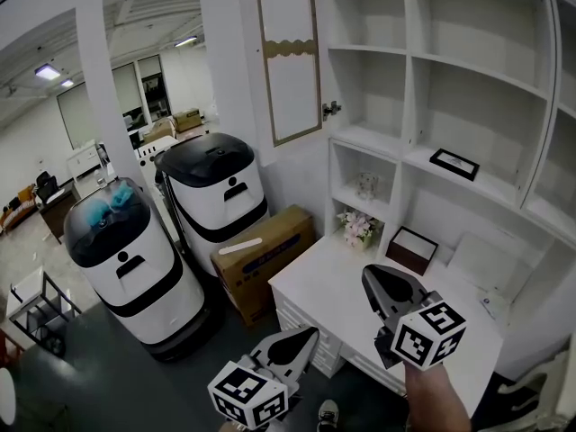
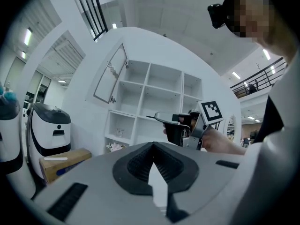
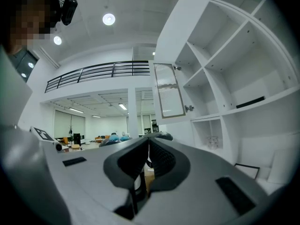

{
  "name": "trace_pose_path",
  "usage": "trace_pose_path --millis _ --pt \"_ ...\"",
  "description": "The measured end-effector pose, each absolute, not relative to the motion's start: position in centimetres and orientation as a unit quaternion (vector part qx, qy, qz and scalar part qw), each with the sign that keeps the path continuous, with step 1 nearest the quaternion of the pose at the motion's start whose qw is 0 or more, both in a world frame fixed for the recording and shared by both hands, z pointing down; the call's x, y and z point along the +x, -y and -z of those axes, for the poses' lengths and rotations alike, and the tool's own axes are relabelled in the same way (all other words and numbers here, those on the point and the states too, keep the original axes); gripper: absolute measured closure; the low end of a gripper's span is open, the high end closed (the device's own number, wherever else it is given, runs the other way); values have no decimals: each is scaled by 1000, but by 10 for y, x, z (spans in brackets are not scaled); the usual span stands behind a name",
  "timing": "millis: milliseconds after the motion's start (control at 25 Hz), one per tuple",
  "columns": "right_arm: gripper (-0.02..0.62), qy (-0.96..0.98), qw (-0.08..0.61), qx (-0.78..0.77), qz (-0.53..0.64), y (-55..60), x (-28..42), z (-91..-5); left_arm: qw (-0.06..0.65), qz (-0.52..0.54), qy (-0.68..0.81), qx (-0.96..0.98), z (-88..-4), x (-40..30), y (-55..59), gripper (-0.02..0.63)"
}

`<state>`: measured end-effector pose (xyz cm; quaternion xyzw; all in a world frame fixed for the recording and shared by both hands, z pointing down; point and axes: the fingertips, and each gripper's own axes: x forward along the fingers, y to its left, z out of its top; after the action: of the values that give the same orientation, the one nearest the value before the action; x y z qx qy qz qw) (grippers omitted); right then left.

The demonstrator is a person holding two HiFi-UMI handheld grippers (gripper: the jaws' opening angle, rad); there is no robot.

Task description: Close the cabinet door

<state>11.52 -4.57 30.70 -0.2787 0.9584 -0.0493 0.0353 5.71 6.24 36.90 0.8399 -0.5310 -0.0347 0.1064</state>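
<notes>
The left hand-held gripper [image 1: 297, 342] and the right hand-held gripper [image 1: 382, 284] are hovering level by the front of the white bench [image 1: 333, 282], each with its jaws pressed together and nothing between them. Beyond them, a small bunch of flowers [image 1: 358, 226] is sitting at the bench's back corner. Higher up, the cabinet door [image 1: 290, 57] is standing open, swinging out leftward from the top-left compartment of the white shelving [image 1: 409, 88], well apart from both

Grey left gripper [image 1: 310, 335], grey right gripper [image 1: 372, 277]: black ribbed pads [image 2: 140, 161], white cubes [image 1: 430, 333] bearing black square markers; white shirt [image 2: 281, 163].
</notes>
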Motion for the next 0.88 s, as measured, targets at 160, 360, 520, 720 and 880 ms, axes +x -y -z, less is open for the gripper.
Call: trace_pose_path --millis 160,360,520,720,880 --pt "591 -960 32 -274 50 52 109 -310 107 36 536 837 -371 51 -57 604" --pt "591 -961 29 -269 51 60 100 -310 109 36 540 834 -372 42 -49 604" --pt "591 -962 28 -265 53 70 94 -311 110 37 544 831 -373 36 -39 604" --pt "591 -964 27 -257 54 83 82 -310 108 41 549 828 -370 26 -26 604" --pt "591 -966 27 -252 53 94 73 -308 107 45 555 824 -369 17 -16 604"
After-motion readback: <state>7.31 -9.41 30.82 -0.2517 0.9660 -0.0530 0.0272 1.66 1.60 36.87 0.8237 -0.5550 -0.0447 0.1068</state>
